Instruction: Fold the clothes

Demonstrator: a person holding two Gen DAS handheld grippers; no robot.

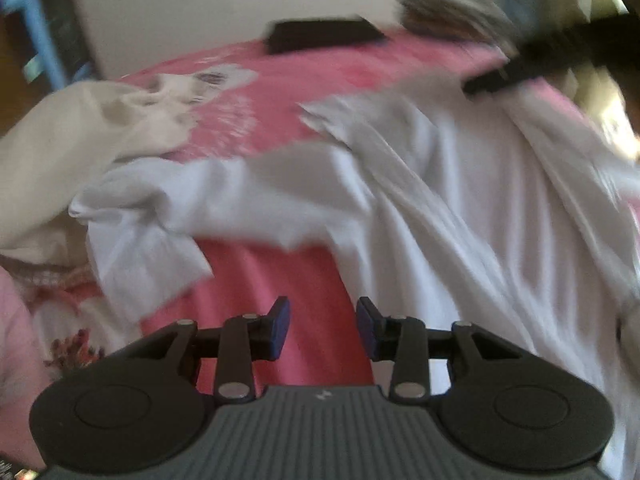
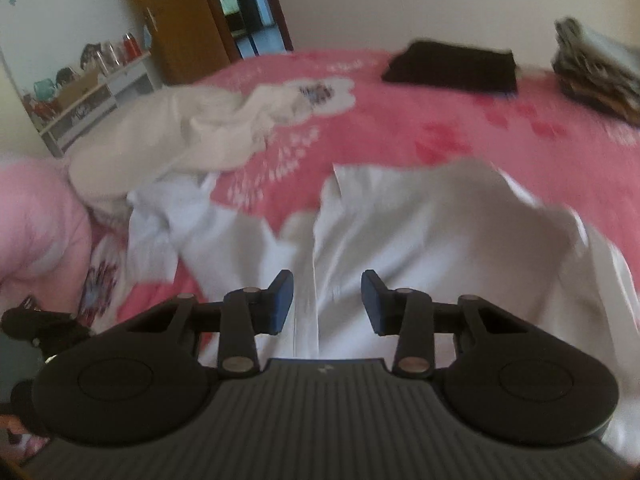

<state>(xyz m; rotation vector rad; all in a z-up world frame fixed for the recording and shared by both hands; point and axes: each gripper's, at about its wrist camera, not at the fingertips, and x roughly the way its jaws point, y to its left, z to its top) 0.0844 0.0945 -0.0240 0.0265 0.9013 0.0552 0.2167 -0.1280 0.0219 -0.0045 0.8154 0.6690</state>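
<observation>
Left wrist view: the left gripper (image 1: 322, 328) hovers with jaws apart and empty above the pink bedspread (image 1: 304, 80), just beside the white shirt (image 1: 440, 200) spread across it. The right gripper (image 2: 327, 304), also parted and empty, hangs over the shirt (image 2: 440, 248).

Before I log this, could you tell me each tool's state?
Left tool: open, holding nothing.
Right tool: open, holding nothing, over the white shirt.

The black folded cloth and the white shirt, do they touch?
Apart. The right wrist view shows pink bedspread between the black folded cloth and the white shirt.
</observation>
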